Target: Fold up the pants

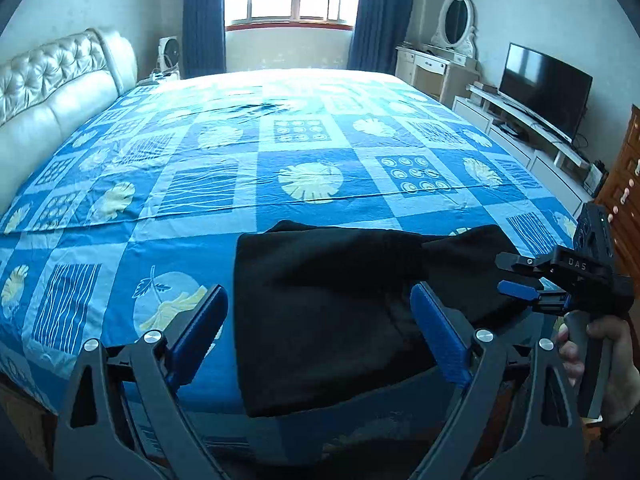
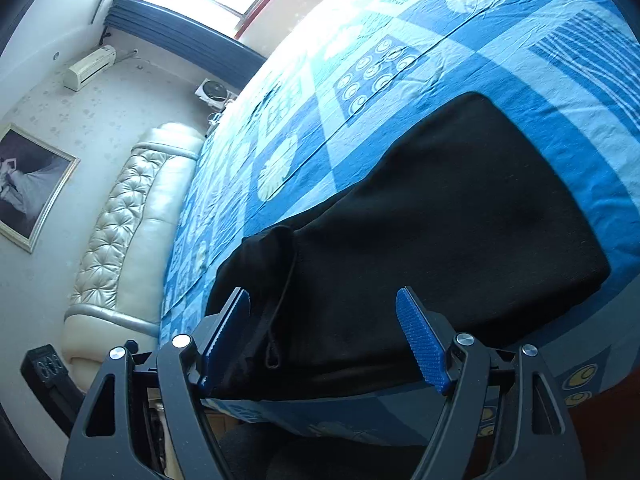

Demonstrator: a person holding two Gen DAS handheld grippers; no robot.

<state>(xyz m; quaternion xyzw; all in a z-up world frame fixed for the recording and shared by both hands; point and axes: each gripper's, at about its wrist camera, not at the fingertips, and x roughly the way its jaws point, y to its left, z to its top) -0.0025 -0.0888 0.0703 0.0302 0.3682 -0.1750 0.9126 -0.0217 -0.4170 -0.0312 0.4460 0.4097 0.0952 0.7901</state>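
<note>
Black pants (image 1: 340, 312) lie folded into a compact bundle near the front edge of the bed, also seen as the pants (image 2: 440, 220) in the right wrist view. My left gripper (image 1: 320, 292) hovers above them, open, its blue pads wide apart and touching nothing. My right gripper (image 1: 510, 276) comes in from the right over the bundle's right end, held by a hand (image 1: 600, 356). In its own view the right gripper (image 2: 323, 296) stands open above the cloth, with a seam and a small loop between its fingers but no pad pressing.
The bed carries a blue patterned sheet (image 1: 280, 140) and a padded cream headboard (image 1: 60, 80) on the left. A TV (image 1: 544, 88) on a low white unit, a mirror dresser (image 1: 440, 64) and a wooden drawer chest (image 1: 628, 184) line the right side.
</note>
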